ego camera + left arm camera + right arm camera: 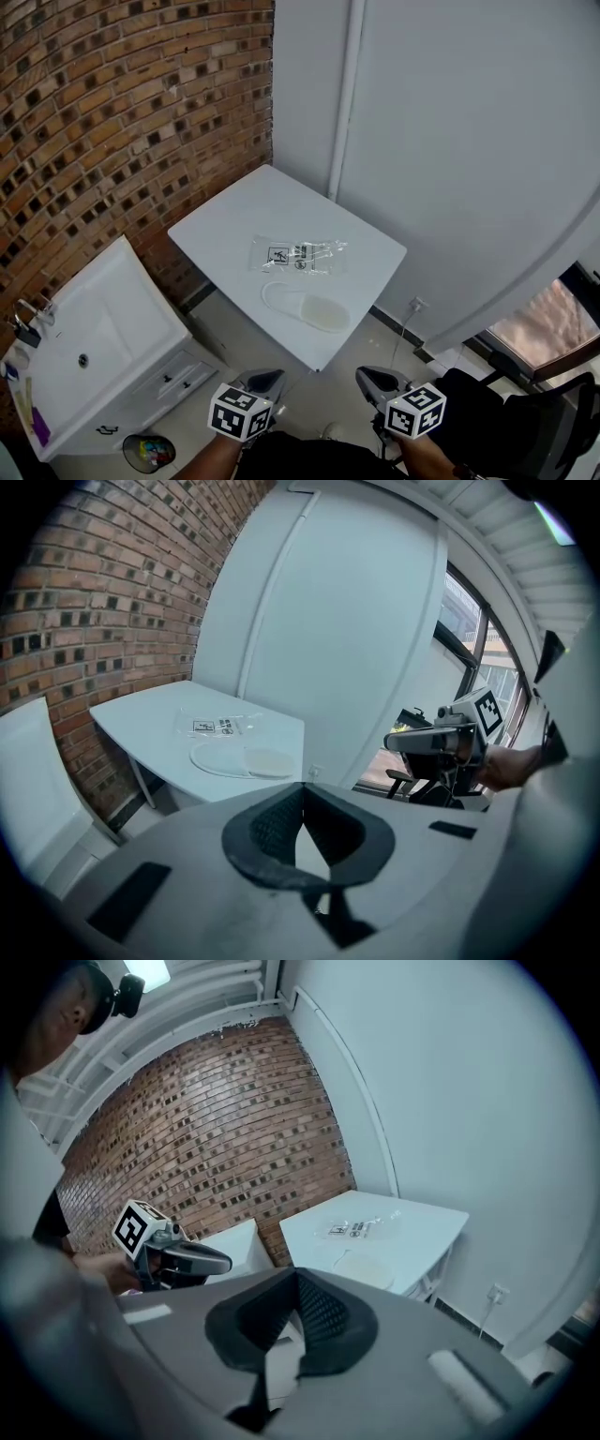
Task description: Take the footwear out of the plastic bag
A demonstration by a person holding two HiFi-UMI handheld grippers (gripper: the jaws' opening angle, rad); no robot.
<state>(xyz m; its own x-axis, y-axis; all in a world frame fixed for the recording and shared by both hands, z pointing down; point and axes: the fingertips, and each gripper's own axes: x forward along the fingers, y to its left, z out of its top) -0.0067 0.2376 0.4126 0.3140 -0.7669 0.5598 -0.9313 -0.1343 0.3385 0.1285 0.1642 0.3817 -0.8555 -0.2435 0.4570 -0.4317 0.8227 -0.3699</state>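
Far left there was a brick wall (pixel 112 122), with a white sink cabinet (pixel 112 319) tucked up against it. Low in the head view the left gripper (pixel 265 380) hung over the floor, short of the table and not touching anything. Its own view showed the jaws pressed together with nothing between them, so it was closed and empty.

In the middle stood the white table (pixel 234 206). The plastic bag (pixel 298 255) lay flat on it, clear with some black print I couldn't read. The footwear, a pale white slipper (pixel 305 307), was already out of the bag. It lay on the tabletop just beside the bag on the side nearer the person, close to the table's front edge. I couldn't tell if the two actually touched.

The right gripper (pixel 375 378) was about level with the left one and well apart from the table too. Its jaws were also shut tight on nothing. A black chair (pixel 525 412) sat off in the bottom right corner, below a plain white wall (pixel 450 141).
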